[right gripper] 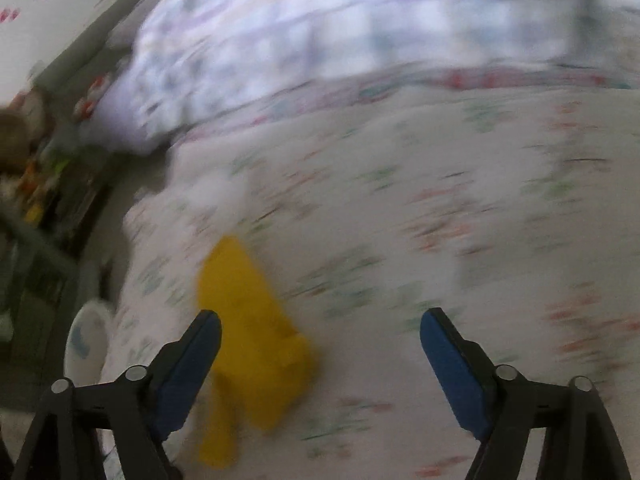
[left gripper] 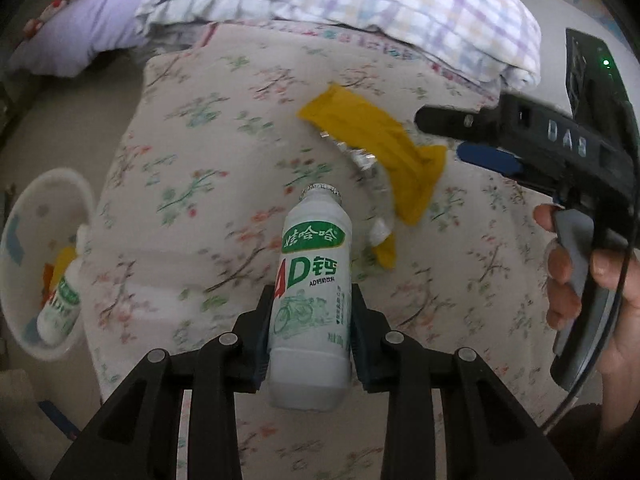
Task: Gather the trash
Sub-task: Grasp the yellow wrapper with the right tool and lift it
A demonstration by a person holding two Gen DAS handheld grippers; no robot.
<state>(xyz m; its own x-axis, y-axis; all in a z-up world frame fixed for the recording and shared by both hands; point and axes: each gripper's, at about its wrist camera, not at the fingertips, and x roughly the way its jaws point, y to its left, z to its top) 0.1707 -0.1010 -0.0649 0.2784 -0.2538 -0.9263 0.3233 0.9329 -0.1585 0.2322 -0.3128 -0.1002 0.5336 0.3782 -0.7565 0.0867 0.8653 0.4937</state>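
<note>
A white milk-drink bottle (left gripper: 312, 280) with a green label is clamped between the pads of my left gripper (left gripper: 313, 300), lifted over the flowered bed sheet (left gripper: 192, 152). A yellow wrapper (left gripper: 372, 136) lies on the sheet beyond it, with crumpled foil (left gripper: 360, 156) and a white scrap (left gripper: 380, 232) alongside. My right gripper (left gripper: 442, 136) comes in from the right, beside the wrapper. In the blurred right wrist view the right gripper (right gripper: 321, 315) stands open, and the yellow wrapper (right gripper: 248, 320) lies by its left finger, not pressed.
A white bin (left gripper: 60, 176) stands on the floor left of the bed, holding a second bottle (left gripper: 60, 308) and some wrappers. A checked quilt (left gripper: 360, 0) and a purple pillow (left gripper: 88, 20) lie at the far end of the bed. A hand (left gripper: 580, 280) holds the right gripper's handle.
</note>
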